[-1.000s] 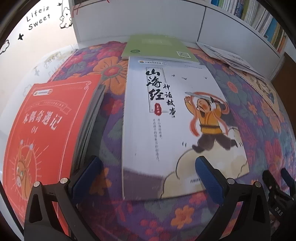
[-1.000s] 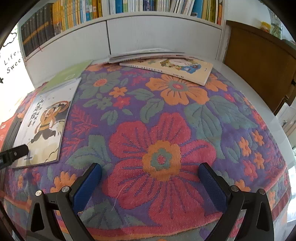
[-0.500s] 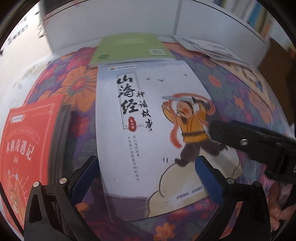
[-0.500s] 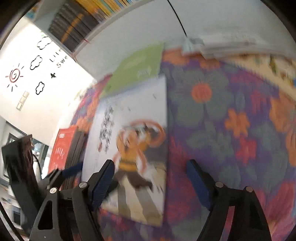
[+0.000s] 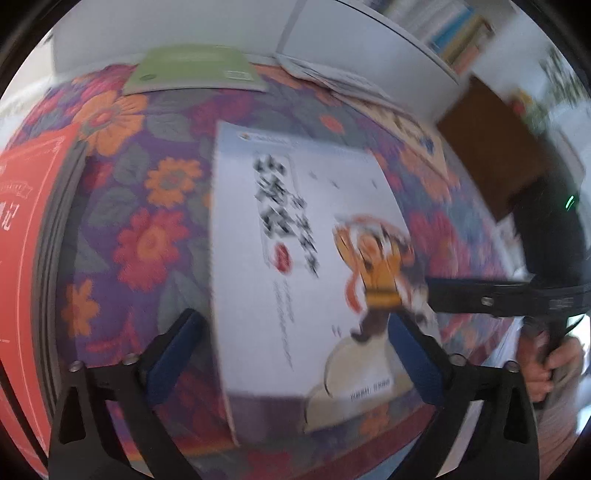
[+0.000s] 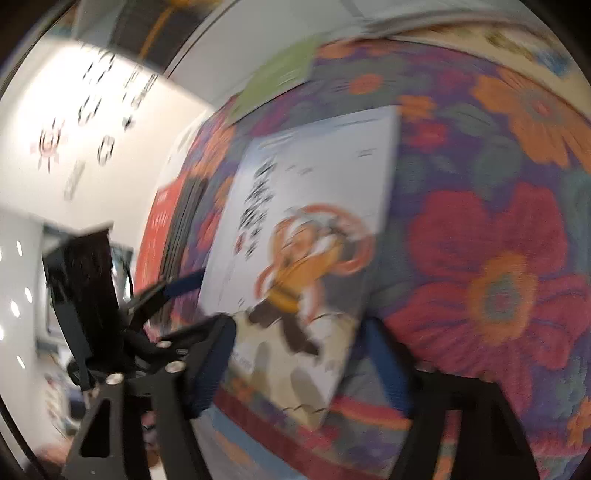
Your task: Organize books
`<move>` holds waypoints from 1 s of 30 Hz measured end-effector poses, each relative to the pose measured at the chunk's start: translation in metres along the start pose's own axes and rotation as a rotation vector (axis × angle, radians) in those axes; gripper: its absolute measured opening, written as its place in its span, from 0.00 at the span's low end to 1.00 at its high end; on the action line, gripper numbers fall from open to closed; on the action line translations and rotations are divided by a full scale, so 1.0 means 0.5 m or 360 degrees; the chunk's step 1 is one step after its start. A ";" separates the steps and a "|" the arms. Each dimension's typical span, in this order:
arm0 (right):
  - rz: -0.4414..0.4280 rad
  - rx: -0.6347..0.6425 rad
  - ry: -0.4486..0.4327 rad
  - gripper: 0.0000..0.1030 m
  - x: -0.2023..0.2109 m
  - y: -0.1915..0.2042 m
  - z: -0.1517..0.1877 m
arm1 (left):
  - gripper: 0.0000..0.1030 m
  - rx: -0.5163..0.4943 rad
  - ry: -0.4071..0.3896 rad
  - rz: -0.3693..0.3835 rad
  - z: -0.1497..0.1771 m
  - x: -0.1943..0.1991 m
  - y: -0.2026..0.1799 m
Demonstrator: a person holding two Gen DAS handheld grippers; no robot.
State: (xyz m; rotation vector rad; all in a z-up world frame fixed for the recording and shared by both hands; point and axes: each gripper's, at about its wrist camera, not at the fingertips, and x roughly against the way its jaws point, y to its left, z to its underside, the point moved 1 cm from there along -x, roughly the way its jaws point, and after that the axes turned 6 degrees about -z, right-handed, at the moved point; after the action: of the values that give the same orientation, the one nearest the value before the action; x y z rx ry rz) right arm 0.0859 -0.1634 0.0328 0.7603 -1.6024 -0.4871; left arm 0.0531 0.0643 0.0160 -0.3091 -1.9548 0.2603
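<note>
A white book with a cartoon figure in orange (image 5: 295,236) (image 6: 314,229) lies flat on the flowered cloth (image 5: 147,240), its near end at the table's front edge. My left gripper (image 5: 295,354) straddles that near end; its jaws are closing, and the blue fingers (image 5: 173,347) stand at the book's sides without clearly pressing. My right gripper (image 6: 297,363) comes at the same end from the right, jaws closing around the book's width, with no clear press in the blur. Each gripper appears in the other's view: the right gripper (image 5: 480,295), the left gripper (image 6: 162,291).
A stack topped by a red book (image 5: 26,221) (image 6: 159,229) lies left of the white book. A green book (image 5: 192,70) lies at the back, thin booklets (image 5: 343,81) and an illustrated book (image 5: 406,129) at the back right. A bookshelf (image 5: 454,29) and a brown cabinet (image 5: 498,147) stand behind.
The right gripper swung left from bare cloth onto the white book and narrowed. The white book slid away from the green book toward the front edge. The left jaws narrowed slightly.
</note>
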 end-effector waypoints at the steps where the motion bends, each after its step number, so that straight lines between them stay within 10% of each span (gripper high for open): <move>1: -0.0058 -0.0055 -0.0040 0.49 0.002 -0.029 -0.016 | 0.82 0.0028 0.0005 0.0001 -0.009 0.000 0.007; 5: -0.0172 -0.0068 -0.0125 0.40 -0.011 -0.058 -0.051 | 0.44 0.0072 -0.0001 -0.0058 -0.045 -0.010 0.032; 9: -0.0083 -0.0056 -0.0199 0.16 -0.018 -0.064 -0.057 | 0.43 0.0115 0.0014 -0.0056 -0.060 -0.013 0.038; 14: 0.0083 0.0018 -0.0251 0.16 0.002 -0.022 -0.048 | 0.43 0.0100 -0.0019 -0.0021 -0.067 0.011 0.031; 30: -0.0033 0.0254 -0.0327 0.16 0.028 0.185 -0.040 | 0.43 0.0091 -0.0205 0.0007 -0.073 0.161 0.073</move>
State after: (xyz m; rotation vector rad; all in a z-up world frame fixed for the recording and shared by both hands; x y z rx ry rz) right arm 0.0862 -0.1071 0.1101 0.8696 -1.8429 -0.4680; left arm 0.0598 0.1268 0.0878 -0.2649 -2.0699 0.3460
